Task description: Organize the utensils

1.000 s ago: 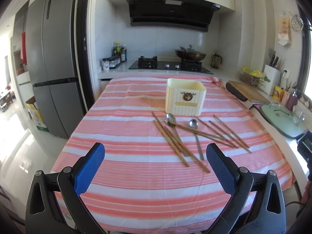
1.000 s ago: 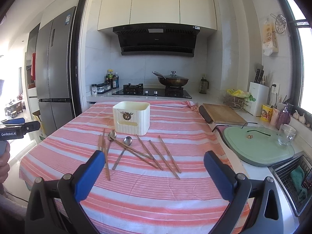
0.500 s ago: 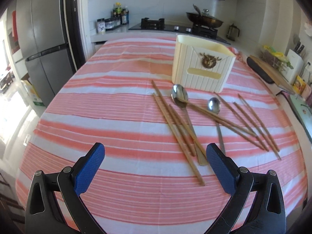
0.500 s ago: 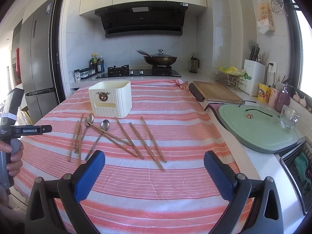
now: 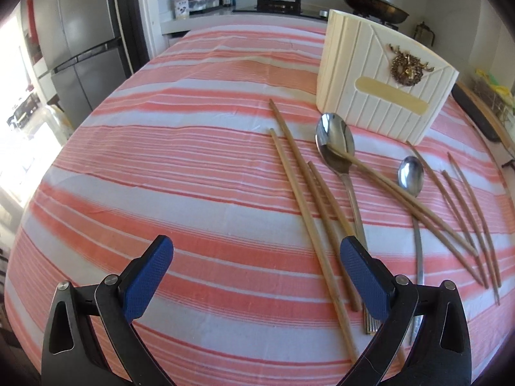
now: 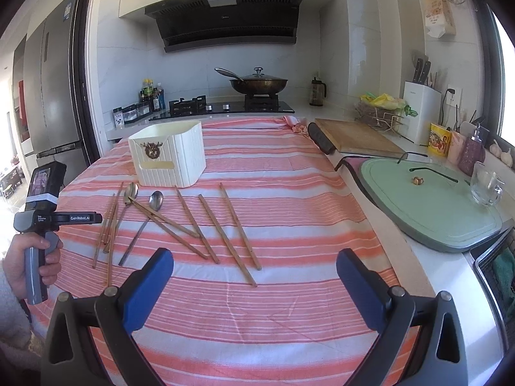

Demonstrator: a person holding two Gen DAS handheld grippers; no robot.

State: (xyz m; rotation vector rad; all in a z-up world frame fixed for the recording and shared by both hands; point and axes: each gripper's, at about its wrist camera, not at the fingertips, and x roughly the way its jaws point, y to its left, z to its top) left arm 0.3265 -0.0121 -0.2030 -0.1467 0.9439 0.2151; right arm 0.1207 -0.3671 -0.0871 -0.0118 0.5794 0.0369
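A cream ribbed utensil holder [image 5: 379,83] [image 6: 169,154] stands on the pink striped tablecloth [image 5: 161,160]. In front of it lie several wooden chopsticks [image 5: 309,212] [image 6: 225,231], a large steel spoon [image 5: 336,141] [image 6: 130,193] and a smaller spoon [image 5: 410,173] [image 6: 156,201]. My left gripper [image 5: 257,276] hangs open low over the cloth, its right finger [image 5: 365,281] just over the near ends of the left chopsticks and the big spoon's handle. My right gripper [image 6: 254,286] is open too, nothing in it, back from the right-hand chopsticks.
A hand [image 6: 19,257] holds the left gripper's handle [image 6: 42,225] at the table's left edge. Right of the table sit a wooden cutting board [image 6: 357,136], a green board [image 6: 428,199] and a glass mug [image 6: 486,186]. Behind are a stove with a wok [image 6: 257,83] and a fridge [image 5: 80,38].
My left gripper has dropped and moved forward toward the left chopsticks and big spoon. The right gripper has drifted slightly closer and rightward. Both stayed open.
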